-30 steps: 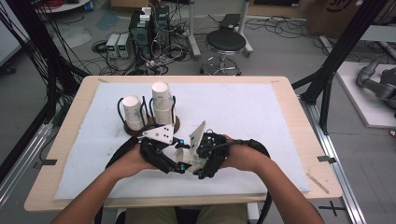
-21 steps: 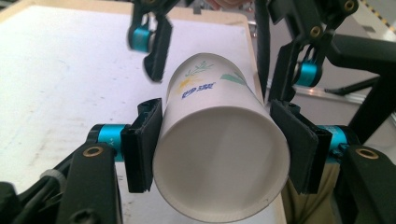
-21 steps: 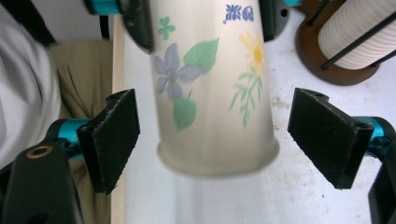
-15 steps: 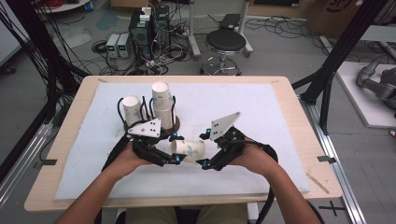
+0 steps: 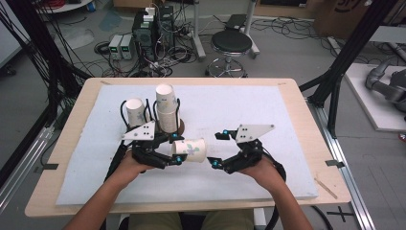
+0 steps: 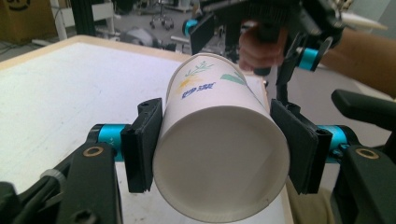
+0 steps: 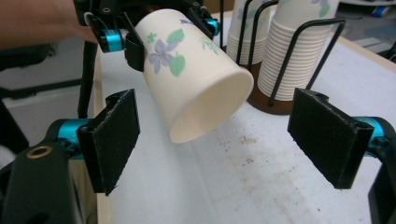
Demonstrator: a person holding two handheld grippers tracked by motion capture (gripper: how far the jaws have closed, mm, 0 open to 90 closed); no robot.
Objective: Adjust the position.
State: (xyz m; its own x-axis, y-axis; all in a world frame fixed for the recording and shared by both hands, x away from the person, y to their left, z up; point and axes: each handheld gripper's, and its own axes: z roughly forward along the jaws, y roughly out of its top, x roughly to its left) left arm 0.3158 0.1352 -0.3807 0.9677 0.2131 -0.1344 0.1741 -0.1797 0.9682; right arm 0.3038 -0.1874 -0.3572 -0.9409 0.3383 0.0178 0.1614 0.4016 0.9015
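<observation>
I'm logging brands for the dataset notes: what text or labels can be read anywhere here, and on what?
Blue characters on the held cup: print under a plant drawing, too blurred to read.
Cardboard box at top left of the left gripper view: dark mark, cut off, unreadable.
Cup stacks: floral print, no text legible.

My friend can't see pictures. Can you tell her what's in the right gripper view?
A flowered paper cup hangs sideways, pinched by the left tongs, between the open right tongs. Behind stand paper cup stacks in a wire holder on the white table.
</observation>
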